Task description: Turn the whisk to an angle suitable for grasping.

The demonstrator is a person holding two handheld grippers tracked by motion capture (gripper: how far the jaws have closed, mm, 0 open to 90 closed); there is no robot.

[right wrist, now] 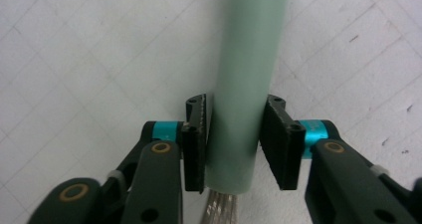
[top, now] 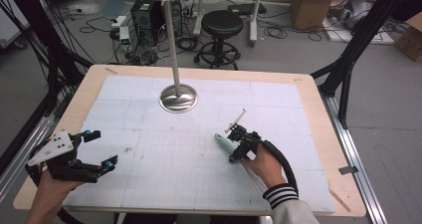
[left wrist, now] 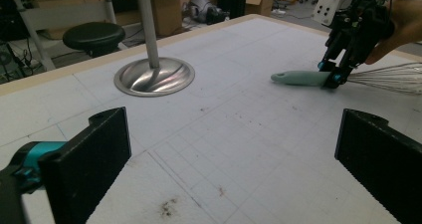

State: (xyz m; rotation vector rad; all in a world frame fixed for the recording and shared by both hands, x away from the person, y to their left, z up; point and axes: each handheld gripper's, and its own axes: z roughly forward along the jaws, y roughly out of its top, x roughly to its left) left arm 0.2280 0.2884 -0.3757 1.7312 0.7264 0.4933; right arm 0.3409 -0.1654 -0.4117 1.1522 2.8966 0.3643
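Observation:
A whisk with a pale green handle [top: 222, 141] lies on the white gridded mat [top: 164, 174], right of the middle. My right gripper [top: 234, 154] is shut on the lower end of the handle [right wrist: 246, 84], one pad pressed on each side. The whisk's wire loops [left wrist: 393, 77] run back under the person's right hand. In the left gripper view the right gripper [left wrist: 331, 77] pinches the handle [left wrist: 298, 78] from above. My left gripper [top: 103, 149] rests at the table's front left, open, with nothing between its black jaws [left wrist: 229, 154].
A metal stand with a round polished base [top: 178, 98] and a tall pole rises at the back middle of the mat [left wrist: 154, 77]. Beyond the table's far edge stand a black stool [top: 221, 22], cables and cardboard boxes.

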